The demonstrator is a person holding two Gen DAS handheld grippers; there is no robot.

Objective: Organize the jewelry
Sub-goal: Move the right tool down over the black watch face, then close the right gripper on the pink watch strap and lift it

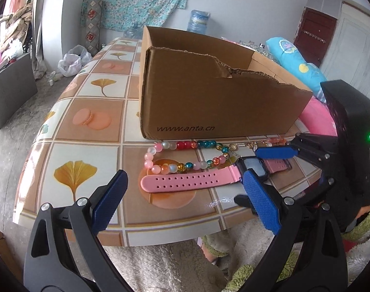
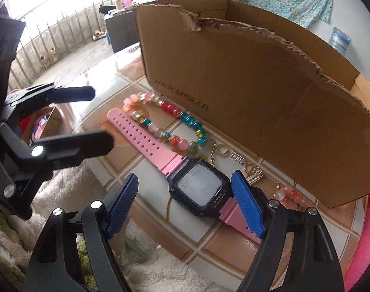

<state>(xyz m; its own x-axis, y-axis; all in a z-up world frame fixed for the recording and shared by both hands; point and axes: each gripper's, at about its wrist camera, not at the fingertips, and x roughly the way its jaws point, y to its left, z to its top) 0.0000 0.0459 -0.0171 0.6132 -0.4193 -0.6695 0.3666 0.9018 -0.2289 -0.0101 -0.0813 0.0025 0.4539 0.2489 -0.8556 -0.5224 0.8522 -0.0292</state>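
Pink watch (image 2: 198, 187) lay flat on tiled worktop (image 1: 87, 112), before cardboard box (image 1: 209, 102), bead bracelet (image 1: 185, 155) beside strap. Right gripper (image 2: 185, 194) fingers stood wide, straddling watch face, not pressing. Left gripper (image 1: 182, 202) fingers wide, empty, near strap end.

I can't see inside the cardboard box (image 1: 209, 97) beyond my tongs. The right tongs (image 2: 185, 209) cover part of the watch (image 2: 199, 185) strap. The screen digits and the small gold trinkets (image 2: 236, 157) are too blurred to read.
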